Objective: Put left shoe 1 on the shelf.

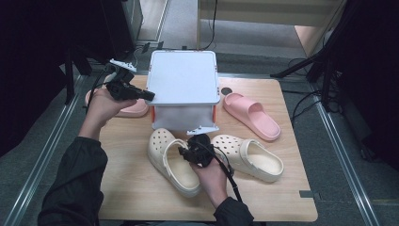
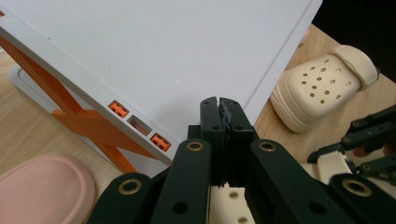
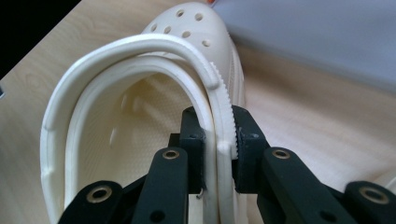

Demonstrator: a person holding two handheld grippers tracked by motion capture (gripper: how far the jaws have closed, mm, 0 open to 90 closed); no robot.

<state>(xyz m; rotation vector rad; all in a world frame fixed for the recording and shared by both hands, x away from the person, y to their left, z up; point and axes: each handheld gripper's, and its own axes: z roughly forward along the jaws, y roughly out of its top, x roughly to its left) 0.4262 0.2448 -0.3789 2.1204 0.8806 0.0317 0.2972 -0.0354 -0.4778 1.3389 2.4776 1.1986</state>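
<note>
My right gripper [image 1: 182, 153] [image 3: 219, 135] is shut on the left cream clog [image 1: 164, 150] [image 3: 140, 116]; one jaw sits inside the shoe, the other outside, pinching the side wall and heel strap. A second cream clog [image 1: 254, 157] [image 2: 317, 88] lies just right of it. My left gripper [image 1: 148, 95] [image 2: 219, 105] is shut with nothing in it, its tips at the left edge of the white rack's top [image 1: 183, 77] [image 2: 187, 56]. The rack has orange braces on its side.
One pink slide [image 1: 251, 115] lies right of the rack, another [image 1: 134, 109] [image 2: 42, 191] to its left under my left hand. The wooden table [image 1: 141, 197] has bare room at the front left and front right. Dark stands and cables surround the table.
</note>
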